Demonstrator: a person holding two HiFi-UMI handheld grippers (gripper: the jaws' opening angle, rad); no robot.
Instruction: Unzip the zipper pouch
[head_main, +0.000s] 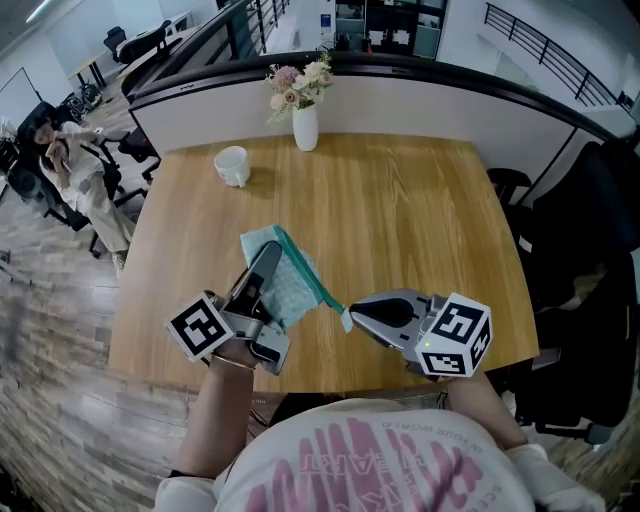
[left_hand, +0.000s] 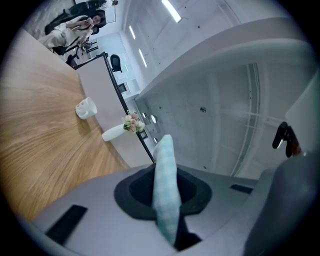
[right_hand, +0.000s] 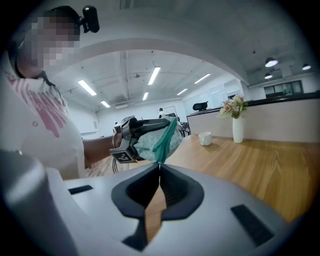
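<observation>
Nearest the person's body, the left tool (head_main: 262, 275) and the right tool (head_main: 352, 315) are held over the front edge of the wooden surface (head_main: 420, 220). The left tool's jaws are clamped on the pale green checked pouch (head_main: 292, 285), whose fabric stands up between them in the left gripper view (left_hand: 165, 175). The pouch is held up off the surface, between the two tools. A teal zipper (head_main: 308, 272) runs along its edge down to the right tool. That tool's jaws are pressed together at their tips on the small pull tab (head_main: 346, 320) at the zipper's end.

Farther back on the surface, a white cup (head_main: 232, 165) sits toward the left. A white vase (head_main: 305, 128) with flowers (head_main: 298, 85) stands near the far edge. Beyond it is a curved partition (head_main: 420, 85). In the office at the far left, a person (head_main: 70, 160) sits in a chair.
</observation>
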